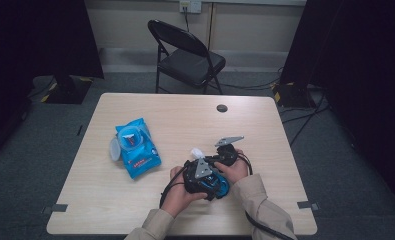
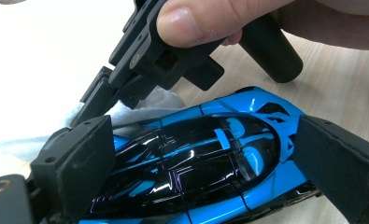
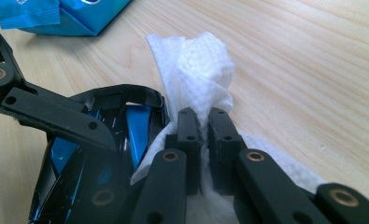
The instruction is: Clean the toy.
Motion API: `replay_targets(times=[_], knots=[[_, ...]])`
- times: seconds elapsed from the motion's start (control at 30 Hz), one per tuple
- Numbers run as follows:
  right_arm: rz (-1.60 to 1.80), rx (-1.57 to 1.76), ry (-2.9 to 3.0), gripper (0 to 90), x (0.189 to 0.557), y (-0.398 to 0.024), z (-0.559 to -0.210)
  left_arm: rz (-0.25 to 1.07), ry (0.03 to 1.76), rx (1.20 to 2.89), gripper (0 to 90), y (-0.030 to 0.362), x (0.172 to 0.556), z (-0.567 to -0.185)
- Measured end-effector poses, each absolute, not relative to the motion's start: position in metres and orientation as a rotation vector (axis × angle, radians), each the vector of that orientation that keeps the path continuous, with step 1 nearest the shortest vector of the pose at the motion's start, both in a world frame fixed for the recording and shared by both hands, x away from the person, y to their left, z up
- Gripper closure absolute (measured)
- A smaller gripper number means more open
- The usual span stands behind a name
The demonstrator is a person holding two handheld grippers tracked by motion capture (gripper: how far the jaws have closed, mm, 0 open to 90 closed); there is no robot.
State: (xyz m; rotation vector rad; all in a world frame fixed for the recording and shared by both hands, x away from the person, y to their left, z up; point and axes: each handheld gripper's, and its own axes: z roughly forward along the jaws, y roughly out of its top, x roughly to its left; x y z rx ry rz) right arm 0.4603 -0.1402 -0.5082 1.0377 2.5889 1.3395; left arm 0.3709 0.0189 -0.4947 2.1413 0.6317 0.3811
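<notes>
Wooden table (image 1: pixel 265 135); black folding chair (image 1: pixel 187 55) behind.

A blue wipes pack (image 1: pixel 136 146) lies on the tabletop (image 1: pixel 265 125); beyond the tabletop's far edge stands a black folding chair (image 1: pixel 187 57).

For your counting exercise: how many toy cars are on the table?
1. The blue and black toy car sits near the table's front edge, between the left gripper's pads, while the right gripper presses a white wipe beside it. None seems hidden.
</notes>
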Motion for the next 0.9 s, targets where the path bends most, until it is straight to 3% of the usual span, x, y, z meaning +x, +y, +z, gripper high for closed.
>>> replay_targets(times=[0.43,0.9], knots=[[1.363,1.038,2.544,85.2,0.459,-0.149,-0.501,0.386,0.633,2.140,5.5,0.019,0.370,-0.495],[1.369,1.040,2.487,85.1,0.439,-0.185,-0.477,0.379,0.629,2.168,5.4,0.018,0.375,-0.493]])
